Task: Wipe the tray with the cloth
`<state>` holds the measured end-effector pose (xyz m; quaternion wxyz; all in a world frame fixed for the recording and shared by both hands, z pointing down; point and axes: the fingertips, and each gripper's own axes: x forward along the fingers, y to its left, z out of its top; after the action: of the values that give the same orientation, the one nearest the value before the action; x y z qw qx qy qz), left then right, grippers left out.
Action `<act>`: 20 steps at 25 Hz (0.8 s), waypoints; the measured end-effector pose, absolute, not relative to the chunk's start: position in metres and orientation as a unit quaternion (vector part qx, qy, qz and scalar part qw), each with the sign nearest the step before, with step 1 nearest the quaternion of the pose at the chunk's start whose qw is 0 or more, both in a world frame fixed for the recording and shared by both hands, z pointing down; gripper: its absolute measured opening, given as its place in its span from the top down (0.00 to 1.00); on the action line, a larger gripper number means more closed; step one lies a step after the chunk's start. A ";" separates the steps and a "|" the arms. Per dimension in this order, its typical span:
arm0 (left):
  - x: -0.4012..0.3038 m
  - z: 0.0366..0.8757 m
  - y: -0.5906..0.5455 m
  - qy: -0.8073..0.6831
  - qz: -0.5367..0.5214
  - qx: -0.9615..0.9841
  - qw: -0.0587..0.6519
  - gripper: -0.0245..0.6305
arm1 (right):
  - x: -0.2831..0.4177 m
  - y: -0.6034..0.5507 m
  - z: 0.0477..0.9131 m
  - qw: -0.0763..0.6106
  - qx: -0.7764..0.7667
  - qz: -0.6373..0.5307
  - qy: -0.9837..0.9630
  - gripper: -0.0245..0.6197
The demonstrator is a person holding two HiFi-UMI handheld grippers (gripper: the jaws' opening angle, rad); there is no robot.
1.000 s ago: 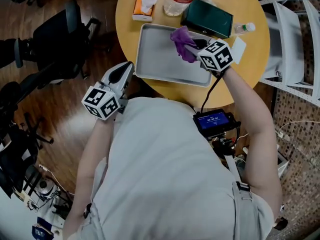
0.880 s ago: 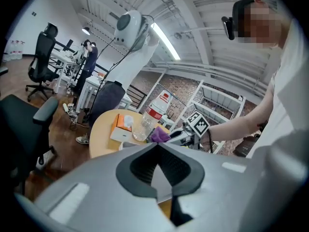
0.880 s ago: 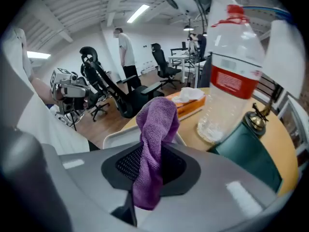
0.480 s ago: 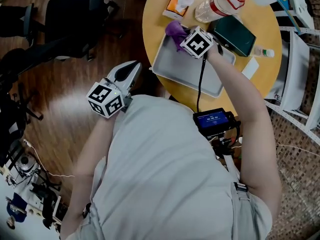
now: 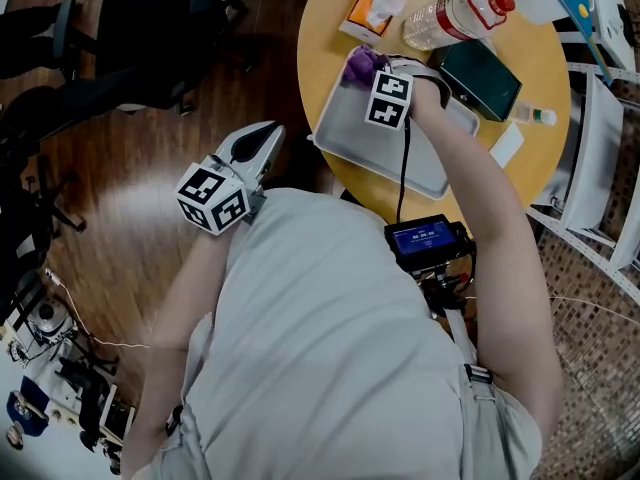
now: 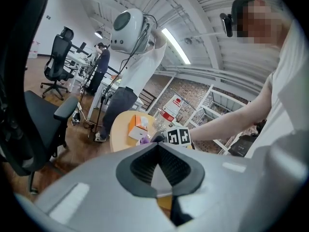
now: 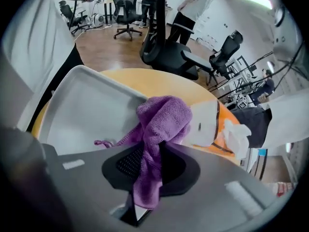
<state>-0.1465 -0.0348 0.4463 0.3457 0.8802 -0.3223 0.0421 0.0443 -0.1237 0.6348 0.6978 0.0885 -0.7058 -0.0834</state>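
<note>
Dragging the cloth (image 5: 360, 65) across the tray (image 5: 400, 158) over the last second: from the tray's side by the dark case (image 5: 480, 76) to its far corner, the one nearest the tissue box (image 5: 372, 8). Gripping the cloth tight in the right gripper (image 5: 370, 73), with a wad bunched past the tips onto that corner and a tail hanging back between the pads. Holding the left gripper (image 5: 265, 133) clenched on nothing, well off the tray's near-left side, out over the floor. Not bracing the tray at all.

Flagging risks, judging from this pose:
- Pushing into the raised rim at that corner and sliding the whole unbraced tray toward the tissue box or the bottle (image 5: 450, 16).
- Riding the cloth up over the rim and bumping the tissue box just beyond the tray.
- Wiping with a small wad only, so likely leaving unwiped strips toward the tray's near edge; not able to tell clean from dirty here.
- Scraping bare jaw tips on the tray by pressing too steeply, given the thin wad out front.
- Trailing the cable (image 5: 404, 163) over the tray's middle and possibly snagging the near rim.
</note>
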 end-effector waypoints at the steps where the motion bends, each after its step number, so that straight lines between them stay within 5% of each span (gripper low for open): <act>1: -0.145 0.446 -0.036 -0.320 0.043 0.882 0.345 0.96 | 0.050 -0.122 0.635 0.699 0.088 -0.077 -0.705 0.86; 20: -0.064 0.432 -0.029 -0.250 0.072 0.909 0.327 0.96 | 0.246 -0.039 0.633 0.708 0.201 0.056 -0.675 0.86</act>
<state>-0.0643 -0.0292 0.4325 0.3268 0.9087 -0.2499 0.0715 0.2459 -0.0392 0.6332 0.7076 0.2009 -0.6751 0.0561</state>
